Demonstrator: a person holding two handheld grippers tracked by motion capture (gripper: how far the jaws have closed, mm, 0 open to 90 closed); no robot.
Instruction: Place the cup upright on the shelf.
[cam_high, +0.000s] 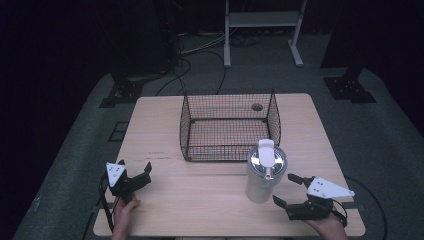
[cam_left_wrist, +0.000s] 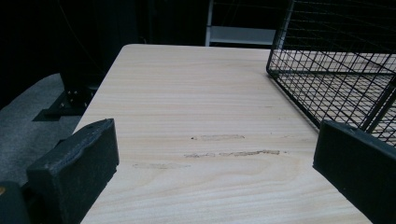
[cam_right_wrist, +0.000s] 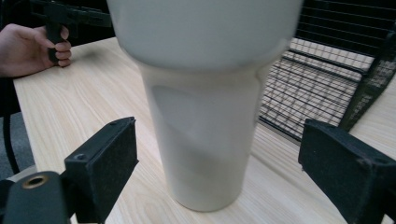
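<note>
One white tumbler (cam_high: 263, 175), carrying no readable brand or label, is standing upright near the right of the wooden table (cam_high: 165, 200), just in front of the near right corner of one black wire basket (cam_high: 227, 125). The right gripper (cam_high: 289, 191) is sitting just right of the tumbler, jaws spread wide and not touching it. The left gripper (cam_high: 136, 171) is resting near the left edge, jaws gaping wide over bare wood, gripped by a hand (cam_high: 125, 210).
</note>
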